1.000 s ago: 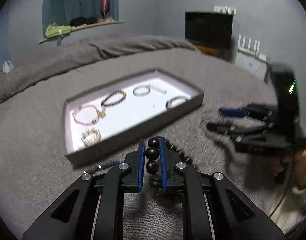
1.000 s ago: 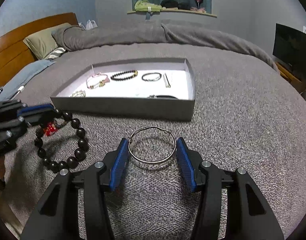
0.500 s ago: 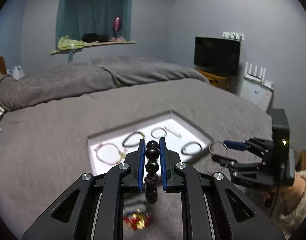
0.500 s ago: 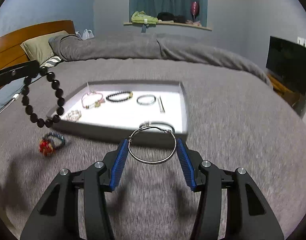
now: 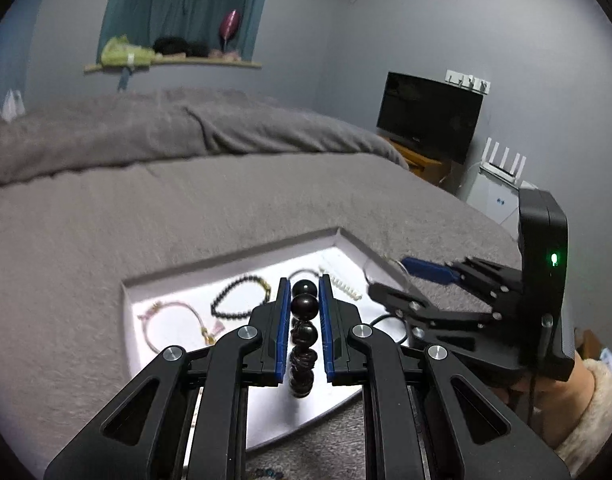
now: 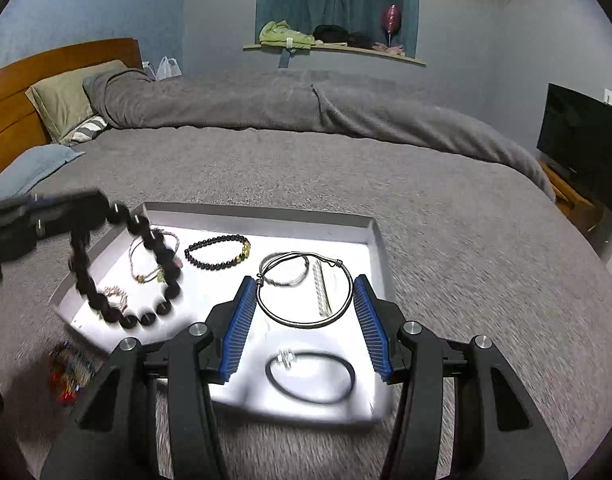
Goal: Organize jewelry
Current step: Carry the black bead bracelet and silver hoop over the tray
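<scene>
Left claw (image 5: 302,300) clenched on a dark bead bracelet (image 5: 304,332), beads stacked between the blue pads, loop hanging in the air above the near-left part of the tray (image 6: 375,240); same bracelet (image 6: 122,268) blurred in the right wrist view. Right claw (image 6: 306,308) grasping a silver wire bangle (image 6: 306,292), ring spanning the gap between the ribbed blue pads, held over the tray's middle; right claw (image 5: 389,280) also visible from the side in the left wrist view.

Tray: shallow, grey-walled, white-floored, resting on the grey bedspread (image 6: 465,220). Inside, lying apart: pink cord bracelet (image 5: 174,324) at left, small gold-toned piece (image 6: 116,296) near it, black bead bracelet with gold section (image 6: 220,252) toward the back, thin silver bracelet (image 6: 286,270) partly behind the bangle, pale beaded strand (image 6: 321,292) beside it, black cord bracelet (image 6: 309,376) at the near edge.

Outside the tray, on the bedspread at near left: red and multicoloured beaded item (image 6: 68,372), blurred.
</scene>
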The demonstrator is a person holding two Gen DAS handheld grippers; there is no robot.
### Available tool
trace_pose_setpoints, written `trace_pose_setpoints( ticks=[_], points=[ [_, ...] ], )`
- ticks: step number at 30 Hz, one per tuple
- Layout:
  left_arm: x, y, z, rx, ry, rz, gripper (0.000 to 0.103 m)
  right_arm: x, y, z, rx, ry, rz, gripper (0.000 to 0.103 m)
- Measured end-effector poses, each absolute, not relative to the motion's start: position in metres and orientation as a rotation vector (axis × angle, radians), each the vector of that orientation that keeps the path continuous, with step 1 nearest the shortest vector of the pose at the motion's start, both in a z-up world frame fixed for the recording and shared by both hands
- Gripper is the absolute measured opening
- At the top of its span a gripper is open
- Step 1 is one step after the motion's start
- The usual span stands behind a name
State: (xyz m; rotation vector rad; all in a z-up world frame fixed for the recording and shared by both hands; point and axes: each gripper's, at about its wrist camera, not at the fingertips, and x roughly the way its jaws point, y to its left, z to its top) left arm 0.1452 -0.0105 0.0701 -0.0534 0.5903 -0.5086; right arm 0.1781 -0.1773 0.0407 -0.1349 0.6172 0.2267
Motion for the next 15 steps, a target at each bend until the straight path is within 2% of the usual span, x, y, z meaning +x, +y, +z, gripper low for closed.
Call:
trace_pose_setpoints(
  ticks=[15],
  points=[
    [0.176,0.008,0.022,-0.031,0.755,-0.372,0.015,0.195,-0.166,0.012,-0.133,0.728,0.281,0.05]
  ],
)
